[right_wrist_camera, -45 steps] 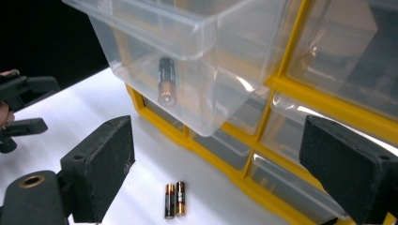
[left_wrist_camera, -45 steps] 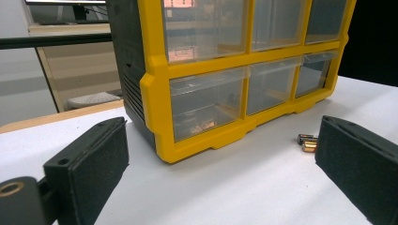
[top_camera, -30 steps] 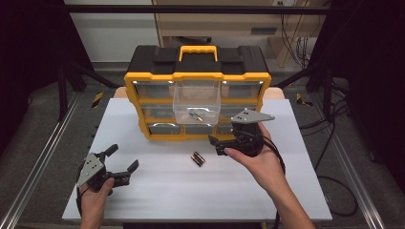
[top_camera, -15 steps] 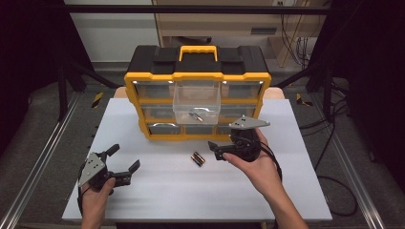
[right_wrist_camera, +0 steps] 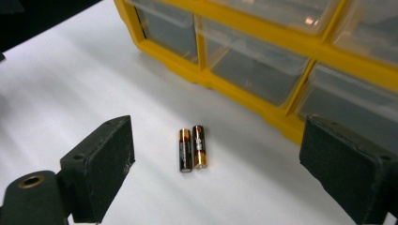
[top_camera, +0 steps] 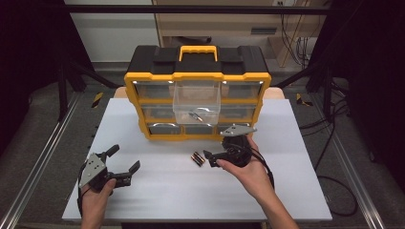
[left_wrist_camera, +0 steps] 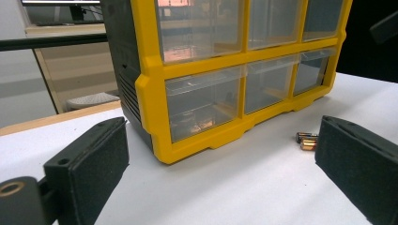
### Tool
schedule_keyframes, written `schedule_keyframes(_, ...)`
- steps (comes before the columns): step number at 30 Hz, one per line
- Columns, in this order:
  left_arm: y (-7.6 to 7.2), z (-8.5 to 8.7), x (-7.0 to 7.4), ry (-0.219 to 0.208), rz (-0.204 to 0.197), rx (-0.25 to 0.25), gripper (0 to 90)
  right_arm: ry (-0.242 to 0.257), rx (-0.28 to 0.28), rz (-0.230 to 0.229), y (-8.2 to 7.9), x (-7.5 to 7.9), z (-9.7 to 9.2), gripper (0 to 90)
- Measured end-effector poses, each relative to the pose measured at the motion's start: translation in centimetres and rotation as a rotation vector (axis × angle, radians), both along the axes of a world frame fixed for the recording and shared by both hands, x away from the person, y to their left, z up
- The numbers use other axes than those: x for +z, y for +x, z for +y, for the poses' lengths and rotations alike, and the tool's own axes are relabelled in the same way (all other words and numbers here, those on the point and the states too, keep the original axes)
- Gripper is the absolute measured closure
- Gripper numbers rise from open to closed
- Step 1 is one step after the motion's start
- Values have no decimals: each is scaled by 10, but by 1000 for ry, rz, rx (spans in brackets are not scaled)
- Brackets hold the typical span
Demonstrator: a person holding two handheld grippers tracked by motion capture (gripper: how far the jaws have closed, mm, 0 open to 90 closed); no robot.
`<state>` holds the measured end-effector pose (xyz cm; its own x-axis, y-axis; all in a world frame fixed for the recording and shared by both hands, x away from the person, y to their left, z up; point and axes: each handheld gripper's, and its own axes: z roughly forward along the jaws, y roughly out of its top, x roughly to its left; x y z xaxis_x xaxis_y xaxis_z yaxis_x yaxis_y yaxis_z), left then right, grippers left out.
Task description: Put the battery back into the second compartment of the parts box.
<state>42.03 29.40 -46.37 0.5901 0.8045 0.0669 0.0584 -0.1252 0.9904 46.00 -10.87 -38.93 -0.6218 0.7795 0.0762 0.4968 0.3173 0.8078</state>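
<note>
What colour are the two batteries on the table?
The batteries are black with copper-gold ends, clearest in the right gripper view.

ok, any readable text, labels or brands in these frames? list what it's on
None legible.
Batteries: print on the wraps, too small and blurred to read.
Organizer: no label or brand legible on body, handle or drawers.
Right claw, left claw: no markings legible.

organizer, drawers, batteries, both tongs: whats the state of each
organizer: upright on the table, lid shut
middle drawer: pulled out, small metal part inside
two batteries: lying side by side, not gripped
left tongs: open, holding nothing
right tongs: open, beside the batteries
</note>
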Motion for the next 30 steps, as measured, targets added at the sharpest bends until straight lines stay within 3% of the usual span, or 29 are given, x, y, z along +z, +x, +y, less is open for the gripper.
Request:
schedule_keyframes(10,-2,2,-1,0,3,8,28,-6,0,48,9,-21,7,123)
schedule_keyframes(23,0,-2,-1,-6,4,-9,28,0,-12,66,16,-30,13,138)
schedule_keyframes(30,9,-11,0,1,4,-38,28,6,-19,74,17,-35,15,152)
